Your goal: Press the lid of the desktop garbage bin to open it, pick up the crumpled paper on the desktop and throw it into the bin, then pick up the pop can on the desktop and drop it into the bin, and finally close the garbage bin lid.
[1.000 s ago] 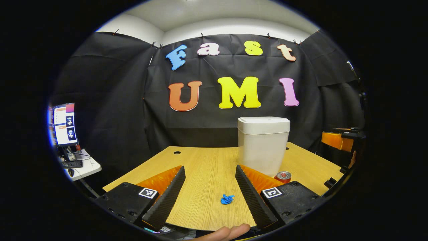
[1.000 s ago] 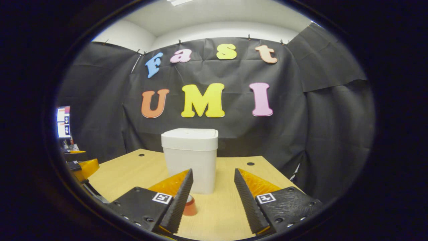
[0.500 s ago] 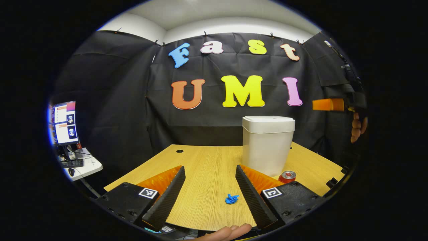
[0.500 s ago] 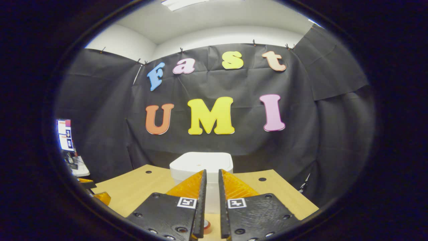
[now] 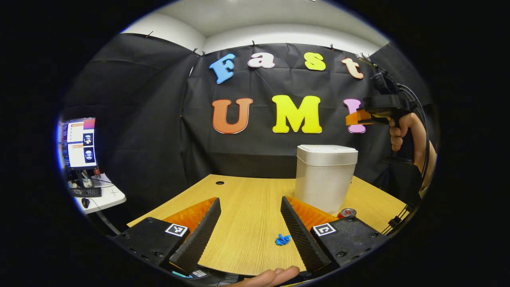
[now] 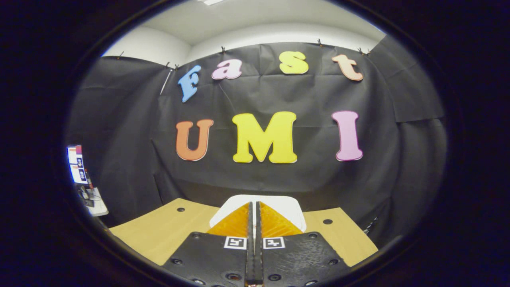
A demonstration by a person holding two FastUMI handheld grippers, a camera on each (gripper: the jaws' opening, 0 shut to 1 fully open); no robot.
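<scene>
Right gripper (image 6: 254,207) has its fingers pressed together on nothing, poised above the bin lid (image 6: 293,207); left gripper (image 5: 249,223) is spread wide, empty, low over the desk (image 5: 247,191). Bin (image 5: 324,179) stands at far right, looks like light rigid plastic that may skid, so press straight down on the lid top

Pop can (image 5: 349,213) half hidden (behind the left gripper (image 5: 250,205)).

Left gripper (image 5: 250,215): black screwed finger mounts, square fiducial tags (image 5: 176,229), ridged pads. Right gripper (image 5: 354,118): black cables (image 5: 418,103), pistol handle (image 5: 402,147).
</scene>
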